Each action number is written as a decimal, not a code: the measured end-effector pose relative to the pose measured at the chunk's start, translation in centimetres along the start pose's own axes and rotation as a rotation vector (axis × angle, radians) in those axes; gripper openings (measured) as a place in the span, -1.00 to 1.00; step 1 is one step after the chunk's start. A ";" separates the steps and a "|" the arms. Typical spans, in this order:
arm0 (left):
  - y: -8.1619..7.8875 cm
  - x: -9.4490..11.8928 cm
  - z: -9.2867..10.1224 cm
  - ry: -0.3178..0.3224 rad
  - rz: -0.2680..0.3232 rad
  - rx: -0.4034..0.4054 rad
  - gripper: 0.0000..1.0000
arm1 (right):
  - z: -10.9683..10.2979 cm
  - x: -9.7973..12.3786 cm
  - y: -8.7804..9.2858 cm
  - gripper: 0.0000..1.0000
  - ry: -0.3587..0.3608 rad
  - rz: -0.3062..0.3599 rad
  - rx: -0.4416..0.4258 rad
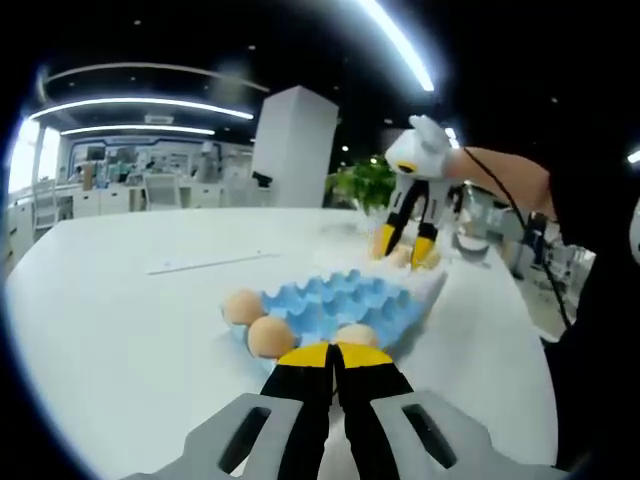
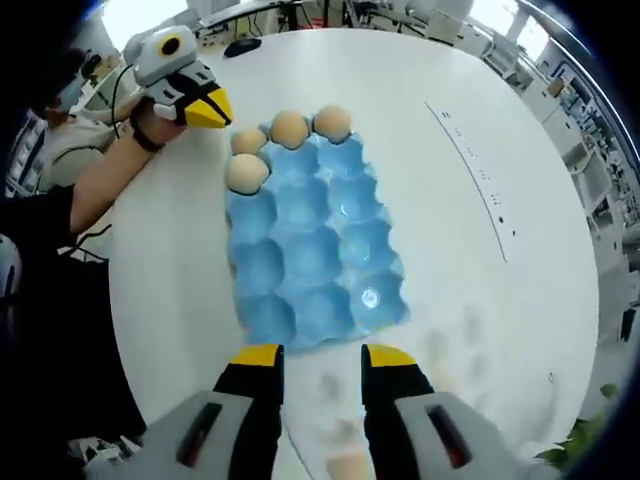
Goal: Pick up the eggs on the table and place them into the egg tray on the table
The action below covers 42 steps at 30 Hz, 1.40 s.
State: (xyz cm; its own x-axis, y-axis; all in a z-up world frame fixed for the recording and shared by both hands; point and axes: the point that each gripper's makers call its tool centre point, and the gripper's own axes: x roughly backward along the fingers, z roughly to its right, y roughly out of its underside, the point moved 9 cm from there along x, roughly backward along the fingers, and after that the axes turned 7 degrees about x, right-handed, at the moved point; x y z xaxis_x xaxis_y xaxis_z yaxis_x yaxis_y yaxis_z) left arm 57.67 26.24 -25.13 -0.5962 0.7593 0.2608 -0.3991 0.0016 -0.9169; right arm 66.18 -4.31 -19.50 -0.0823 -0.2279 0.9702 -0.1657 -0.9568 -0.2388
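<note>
While four tan eggs (image 2: 289, 128) sit in the far cells of the blue moulded egg tray (image 2: 315, 250) on the round white table (image 2: 480, 130), more eggs (image 1: 405, 256) lie on the table past the tray's other end. Right gripper (image 2: 318, 356) hovers over these, yellow-tipped fingers (image 2: 258, 357) spread, nothing between them. Left gripper (image 1: 334, 353) points at the tray's filled end, fingers pressed together, empty. A person's hand (image 2: 150, 120) holds it.

White table (image 2: 180, 260) bears blue egg tray (image 2: 315, 250) and loose egg (image 2: 345, 467).
</note>
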 end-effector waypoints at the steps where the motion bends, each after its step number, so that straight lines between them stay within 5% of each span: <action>1: 0.0 0.0 0.0 -0.001 0.000 0.000 -0.99 | 0.1 0.0 0.1 -0.37 0.001 0.000 -0.002; 12: 0.0 -0.2 -0.1 -0.003 -0.006 -0.006 -0.99 | 1.4 0.1 3.3 -0.37 0.020 -0.011 -0.068; 42: -0.2 0.0 -0.6 -0.007 -0.002 -0.011 -0.99 | 2.3 -0.3 6.5 -0.31 0.057 -0.021 -0.123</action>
State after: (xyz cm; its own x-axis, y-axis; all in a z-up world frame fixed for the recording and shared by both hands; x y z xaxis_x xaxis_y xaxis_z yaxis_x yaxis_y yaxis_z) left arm 58.16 26.66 -25.13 -0.6004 0.7545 0.2650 -0.3926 0.0106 -0.9196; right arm 67.37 -10.87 -21.26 -0.1327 -0.1942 0.9720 -0.2866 -0.9312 -0.2251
